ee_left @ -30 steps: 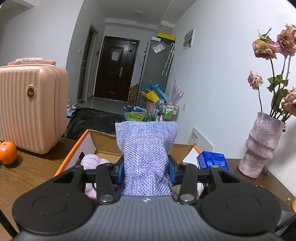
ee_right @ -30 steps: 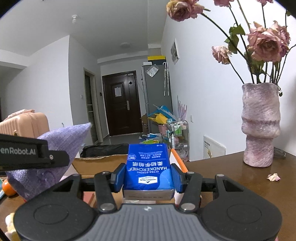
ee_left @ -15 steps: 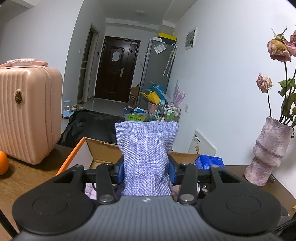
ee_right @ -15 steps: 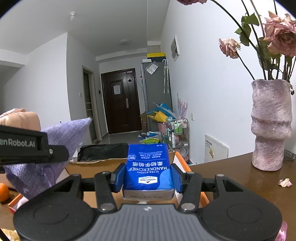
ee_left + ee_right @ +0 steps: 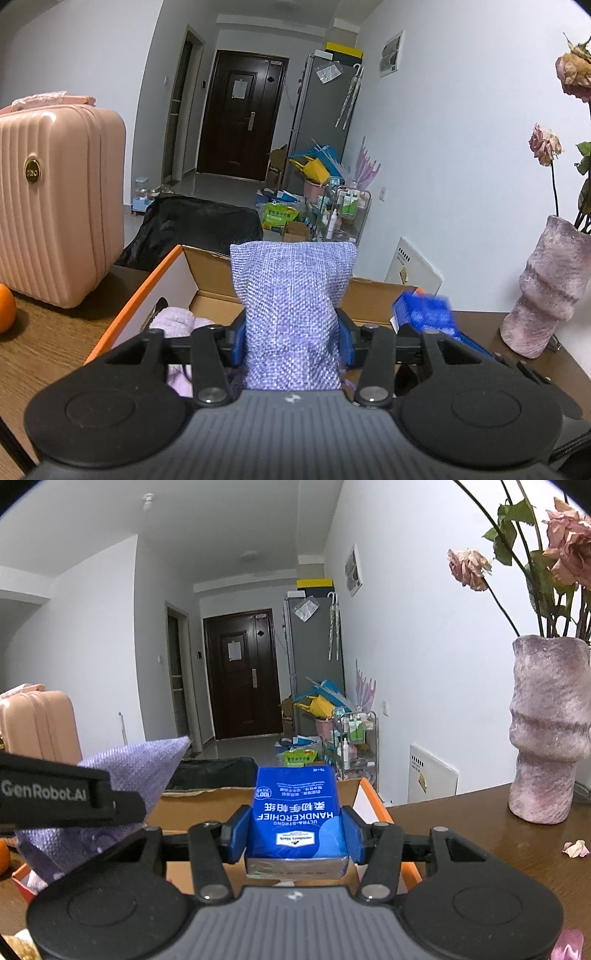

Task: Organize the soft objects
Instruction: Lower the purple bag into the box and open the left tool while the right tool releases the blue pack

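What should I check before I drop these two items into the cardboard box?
1. Purple woven pouch between left gripper fingers, jaws opening: ok.
2. Blue handkerchief pack gripped by right gripper: ok.
3. Cardboard box open, ahead of both grippers: ok.
4. Room in box beside the lilac fluffy item: cannot tell.
5. Pink vase clear of the right gripper: ok.

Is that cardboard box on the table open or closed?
Open. The cardboard box has its flaps standing up, and a fluffy lilac item lies inside. The rest of the interior is hidden behind the purple woven pouch.
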